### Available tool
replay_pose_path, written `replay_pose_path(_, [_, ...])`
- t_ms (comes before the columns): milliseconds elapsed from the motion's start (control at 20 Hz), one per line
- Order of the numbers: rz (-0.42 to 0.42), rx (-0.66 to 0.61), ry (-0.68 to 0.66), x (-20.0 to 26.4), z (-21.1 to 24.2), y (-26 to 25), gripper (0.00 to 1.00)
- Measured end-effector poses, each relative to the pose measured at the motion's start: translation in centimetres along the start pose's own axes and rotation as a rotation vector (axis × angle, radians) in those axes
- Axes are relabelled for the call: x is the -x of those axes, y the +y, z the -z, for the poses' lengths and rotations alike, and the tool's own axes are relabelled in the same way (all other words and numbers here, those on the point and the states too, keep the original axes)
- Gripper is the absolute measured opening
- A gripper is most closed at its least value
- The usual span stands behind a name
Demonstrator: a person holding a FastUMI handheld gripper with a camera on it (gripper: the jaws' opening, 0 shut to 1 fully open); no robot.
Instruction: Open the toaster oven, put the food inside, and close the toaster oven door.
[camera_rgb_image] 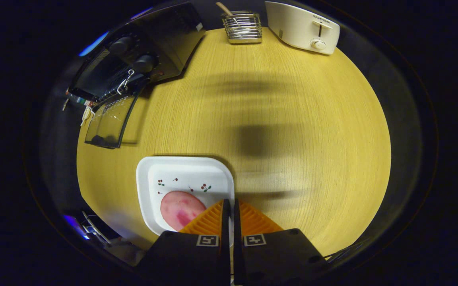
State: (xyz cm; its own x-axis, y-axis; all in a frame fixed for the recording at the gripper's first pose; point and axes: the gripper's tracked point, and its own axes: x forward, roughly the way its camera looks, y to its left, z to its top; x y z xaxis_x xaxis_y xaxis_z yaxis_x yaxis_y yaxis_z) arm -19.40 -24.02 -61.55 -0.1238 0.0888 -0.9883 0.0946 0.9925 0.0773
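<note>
Overhead, looking down past the fingers.
Tool: tool clenched, its two orange ribbed fingers almost touching with only a thin slit between them; nothing grasped.
Tool position: fingertips sit over the right rim of the plate; whether they touch it I cannot tell.
Plate: white square plate with small cherry prints, flat on the worktop, partly hidden by the fingers.
Food: pink round slice, ham-like, lying on the near part of the plate, just left of the fingertips, not gripped.
Toaster oven: black toaster oven well beyond the plate and to its left; two knobs on its front.
Oven door: glass door swung down open, its far edge reaching toward the plate but well apart from it.
Worktop: light wood-grain worktop, blurred shadows across the middle.
Wire rack: metal wire holder right of the oven, at the worktop's far edge, a wooden handle sticking out of it.
Toaster: white pop-up toaster right of the wire holder.
</note>
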Motion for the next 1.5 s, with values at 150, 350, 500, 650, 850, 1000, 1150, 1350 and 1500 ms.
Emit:
replay_pose_path(150, [-0.058,-0.031,0.013,0.0,0.1,0.0,0.08])
replay_pose_path(350, [-0.238,-0.173,0.059,0.0,0.1,0.5,0.08])
replay_pose_path(500, [-0.426,-0.356,0.082,0.5,0.8,0.7,0.08])
replay_pose_path(650, [-0.538,-0.498,0.059,0.2,0.4,1.3,0.08])
replay_pose_path(850, [-0.551,-0.529,0.012,0.9,1.0,1.0,0.08])
replay_pose_path(1000, [-0.56,-0.566,-0.03,1.9,1.1,1.5,0.08])
replay_pose_path(1150, [-0.578,-0.621,-0.075,4.1,1.2,2.9,0.08])
replay_pose_path(1350, [-0.624,-0.706,-0.154,7.0,0.8,6.7,0.08])
replay_pose_path(1500, [-0.626,-0.788,-0.209,7.5,-0.8,10.6,0.08])
